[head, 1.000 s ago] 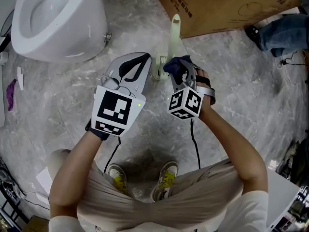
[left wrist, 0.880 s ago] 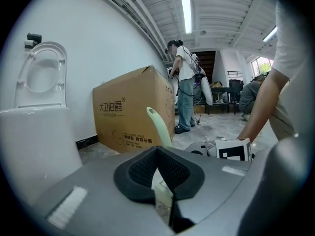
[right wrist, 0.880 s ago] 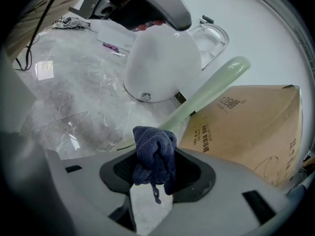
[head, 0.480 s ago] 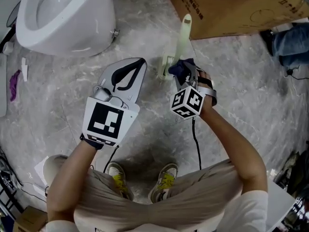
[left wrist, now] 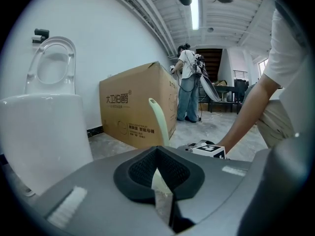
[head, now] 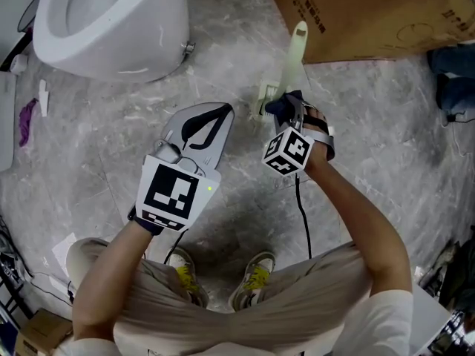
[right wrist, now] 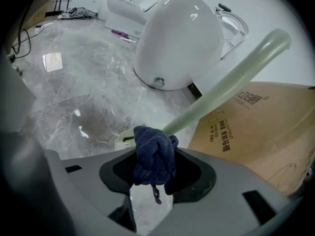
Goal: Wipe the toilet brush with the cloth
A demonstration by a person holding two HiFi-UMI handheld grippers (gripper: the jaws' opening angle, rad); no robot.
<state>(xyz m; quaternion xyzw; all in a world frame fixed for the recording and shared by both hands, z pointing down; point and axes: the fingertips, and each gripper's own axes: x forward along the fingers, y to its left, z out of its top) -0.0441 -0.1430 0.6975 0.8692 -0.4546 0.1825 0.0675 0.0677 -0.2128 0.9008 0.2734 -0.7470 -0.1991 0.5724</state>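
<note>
The white toilet (head: 111, 21) stands at upper left. Below it the left tool (head: 223, 111) is clenched on nothing, just left of the pale green toilet brush (head: 291, 58), which leans over the marble floor (head: 386, 124). The right tool (head: 286, 108) grips a dark blue cloth (right wrist: 153, 154) against the brush's lower handle. A cardboard box (head: 371, 13) sits behind.

Brush (head: 292, 58): pale green, handle tilted, base on floor (head: 371, 132). Cloth (right wrist: 153, 154): dk blue, bunched in R tool (right wrist: 153, 173), against lower handle.

Head camera looks down; low gripper views share the brush (head: 291, 58).
</note>
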